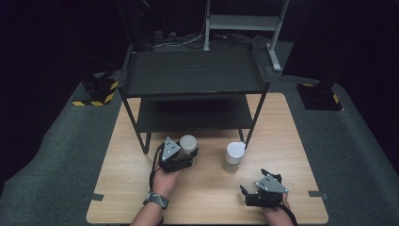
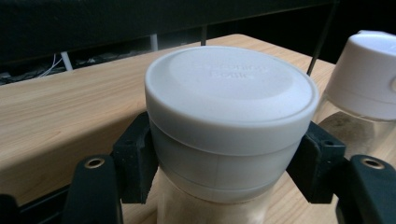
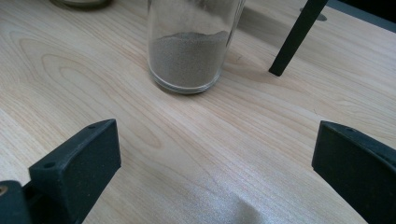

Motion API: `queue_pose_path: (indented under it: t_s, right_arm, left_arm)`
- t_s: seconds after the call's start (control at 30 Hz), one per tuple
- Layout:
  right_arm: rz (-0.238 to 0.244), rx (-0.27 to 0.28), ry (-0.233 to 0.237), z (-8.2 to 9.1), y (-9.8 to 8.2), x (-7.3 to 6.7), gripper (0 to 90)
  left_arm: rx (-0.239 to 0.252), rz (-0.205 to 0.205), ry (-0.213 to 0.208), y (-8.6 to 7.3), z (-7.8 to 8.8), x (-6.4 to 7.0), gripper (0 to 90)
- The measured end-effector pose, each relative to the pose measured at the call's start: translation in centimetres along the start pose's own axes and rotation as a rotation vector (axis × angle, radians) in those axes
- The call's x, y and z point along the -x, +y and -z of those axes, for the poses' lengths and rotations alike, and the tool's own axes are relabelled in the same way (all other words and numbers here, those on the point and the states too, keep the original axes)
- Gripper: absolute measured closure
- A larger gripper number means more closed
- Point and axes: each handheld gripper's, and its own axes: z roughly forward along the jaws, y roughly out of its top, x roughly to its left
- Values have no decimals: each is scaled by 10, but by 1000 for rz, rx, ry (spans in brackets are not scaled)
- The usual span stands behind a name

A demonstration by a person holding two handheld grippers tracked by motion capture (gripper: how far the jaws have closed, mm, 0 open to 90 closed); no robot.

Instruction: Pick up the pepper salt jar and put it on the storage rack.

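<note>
A jar with a pale round lid (image 1: 188, 143) stands on the wooden table (image 1: 141, 197) just in front of the black shelf rack. My left gripper (image 1: 187, 154) is shut on it from the near side. In the left gripper view both black pads (image 2: 135, 158) press against the jar (image 2: 231, 93) just under its lid. A second jar with a white cap (image 1: 234, 155) stands to its right, also seen as the capped jar (image 2: 369, 74). My right gripper (image 1: 254, 181) rests open near the table's front right; its jaws (image 3: 219, 163) stand wide apart, short of this sand-filled glass jar (image 3: 191, 51).
A black two-level shelf rack (image 1: 193, 70) stands on the far half of the table, one thin leg (image 3: 296, 39) close behind the white-capped jar. Dark carpet surrounds the table, with a metal stand (image 1: 244, 23) and cables behind.
</note>
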Motion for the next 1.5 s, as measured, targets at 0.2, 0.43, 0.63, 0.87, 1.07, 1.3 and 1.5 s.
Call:
queue_pose_path:
  t_s: [0.2,0.43,0.63,0.87,1.07,1.3,1.5]
  right_arm:
    - [3,0,-2,0,0,-1,1]
    - [8,-1,-4,0,0,-1,1]
    - [8,-4,-4,0,1,-2,1]
    - [11,-4,-6,0,1,-2,1]
    - [10,-2,-6,0,1,-2,1]
    - [11,-4,-5,0,1,-2,1]
    - [12,-4,-5,-1,1,-2,0]
  left_arm:
    - [16,8,-6,3,11,1,343]
    - [39,-16,-11,13,28,5,343]
    - [68,-25,-9,23,44,8,343]
    - [96,-31,-14,37,60,13,343]
    - [111,-33,-11,43,68,13,343]
    - [138,-13,-18,52,81,10,343]
    - [158,-38,-5,63,91,12,343]
